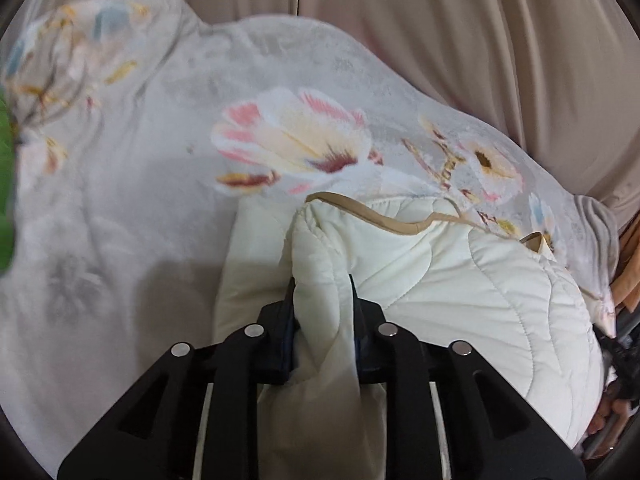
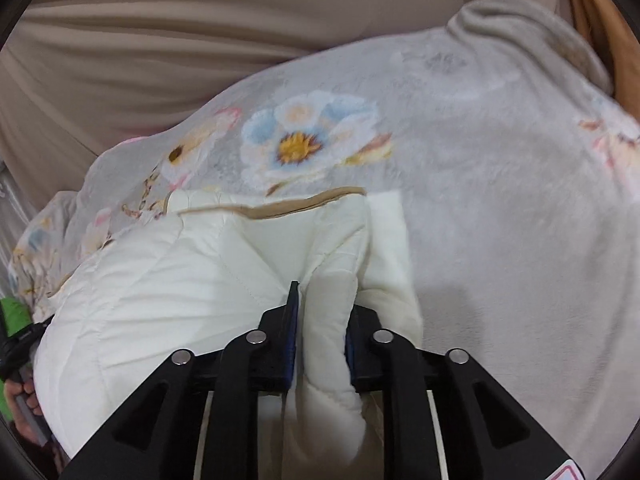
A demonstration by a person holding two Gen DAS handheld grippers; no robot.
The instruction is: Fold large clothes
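A cream quilted garment (image 1: 460, 280) with a tan-trimmed edge lies bunched on a grey floral blanket (image 1: 140, 160). In the left wrist view my left gripper (image 1: 322, 284) is shut on a thick fold of that garment, which bulges out between the black fingers. The right wrist view shows the same cream quilted garment (image 2: 180, 280) from the other end, on the floral blanket (image 2: 500, 200). My right gripper (image 2: 324, 294) is shut on another padded fold of it, with cloth filling the gap between the pads.
Beige draped fabric (image 1: 460, 40) hangs behind the blanket, and it fills the back in the right wrist view as beige fabric (image 2: 160, 20). A green patch (image 1: 6, 184) shows at the far left. A hand (image 2: 24, 396) holds the other gripper's handle at the lower left.
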